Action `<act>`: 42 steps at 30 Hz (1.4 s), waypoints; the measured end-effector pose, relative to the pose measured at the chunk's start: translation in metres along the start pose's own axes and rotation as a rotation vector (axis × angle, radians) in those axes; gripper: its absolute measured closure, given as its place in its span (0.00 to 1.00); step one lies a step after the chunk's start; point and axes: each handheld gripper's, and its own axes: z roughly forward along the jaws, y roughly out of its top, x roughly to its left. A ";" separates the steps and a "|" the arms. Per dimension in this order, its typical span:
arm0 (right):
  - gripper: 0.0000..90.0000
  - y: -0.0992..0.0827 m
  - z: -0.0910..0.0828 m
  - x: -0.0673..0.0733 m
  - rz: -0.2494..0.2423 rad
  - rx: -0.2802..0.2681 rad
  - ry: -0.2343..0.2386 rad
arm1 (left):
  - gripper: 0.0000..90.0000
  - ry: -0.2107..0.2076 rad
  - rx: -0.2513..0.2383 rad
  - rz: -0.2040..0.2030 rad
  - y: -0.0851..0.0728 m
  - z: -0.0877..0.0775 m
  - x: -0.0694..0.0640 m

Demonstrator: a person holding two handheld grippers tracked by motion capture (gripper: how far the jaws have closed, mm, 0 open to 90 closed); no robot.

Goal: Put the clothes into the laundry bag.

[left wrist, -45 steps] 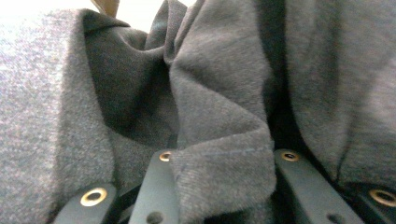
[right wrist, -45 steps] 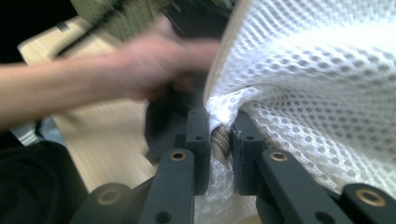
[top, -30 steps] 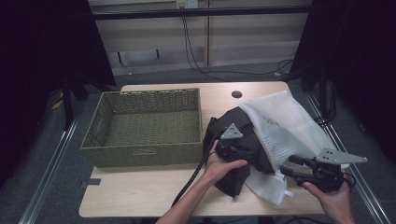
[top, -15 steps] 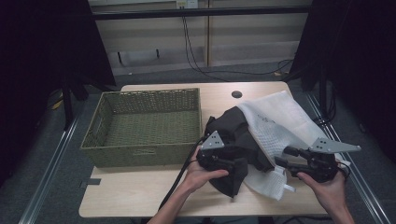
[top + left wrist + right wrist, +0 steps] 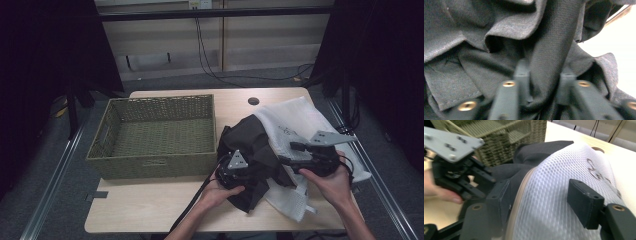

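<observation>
- The dark garment [image 5: 250, 150] lies crumpled on the table [image 5: 150, 215], half inside the white mesh bag [image 5: 300, 120]; we judge both soft, light and slack.
- Our left fingers [image 5: 522, 75] have just been closing and pinch a fold of it, which suits limp cloth.
- Our right fingers [image 5: 585, 200] have just been opening and stand apart astride the bag's rim, held level, not gripping.

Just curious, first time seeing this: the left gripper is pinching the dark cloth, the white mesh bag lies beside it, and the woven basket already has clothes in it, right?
Not quite. In the high view the woven basket is empty. The left gripper does pinch the dark cloth, and the white mesh bag lies beside it.
</observation>
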 end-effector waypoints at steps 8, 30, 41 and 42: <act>0.67 0.003 0.026 -0.002 -0.001 0.047 -0.007 | 0.96 -0.076 -0.077 -0.086 0.000 -0.006 0.008; 0.97 0.041 0.006 0.027 0.032 -0.155 0.216 | 0.96 -0.163 -0.278 -0.098 0.088 -0.004 -0.002; 0.97 0.026 -0.002 0.020 0.078 -0.186 0.250 | 0.95 -0.211 -0.319 -0.203 0.062 0.027 0.001; 0.97 0.026 -0.002 0.020 0.078 -0.186 0.250 | 0.95 -0.233 -0.328 -0.214 0.059 0.027 0.003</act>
